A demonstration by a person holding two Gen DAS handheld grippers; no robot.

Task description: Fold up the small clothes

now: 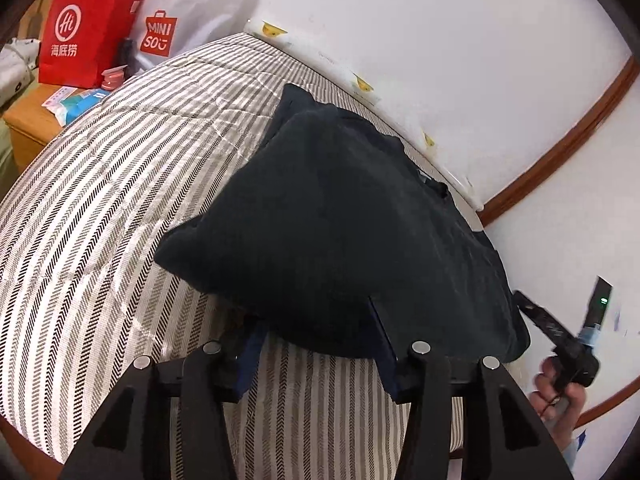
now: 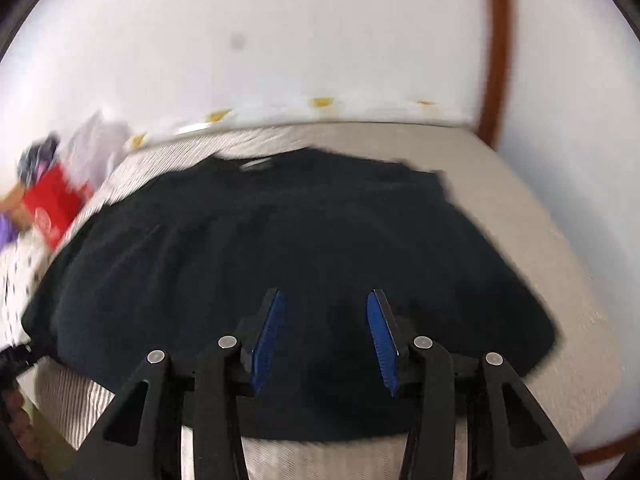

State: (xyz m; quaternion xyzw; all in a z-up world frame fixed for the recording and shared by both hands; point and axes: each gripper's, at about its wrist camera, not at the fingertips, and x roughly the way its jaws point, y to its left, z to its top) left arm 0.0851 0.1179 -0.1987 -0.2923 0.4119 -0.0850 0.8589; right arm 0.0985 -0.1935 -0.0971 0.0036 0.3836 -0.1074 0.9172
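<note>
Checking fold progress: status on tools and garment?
Left tool open at the hem. Right tool open, nothing gripped. Dark garment lies on striped bed. Nothing in the way.

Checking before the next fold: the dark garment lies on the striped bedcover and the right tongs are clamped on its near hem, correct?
Not quite. The dark garment does lie on the striped bedcover, but the right tongs are open, their blue pads apart above the cloth, as the right wrist view shows.

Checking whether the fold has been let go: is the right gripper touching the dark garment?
Cannot tell. In the right wrist view the right gripper has its blue-padded fingers spread over the dark garment, but motion blur hides any contact or gap.
</note>
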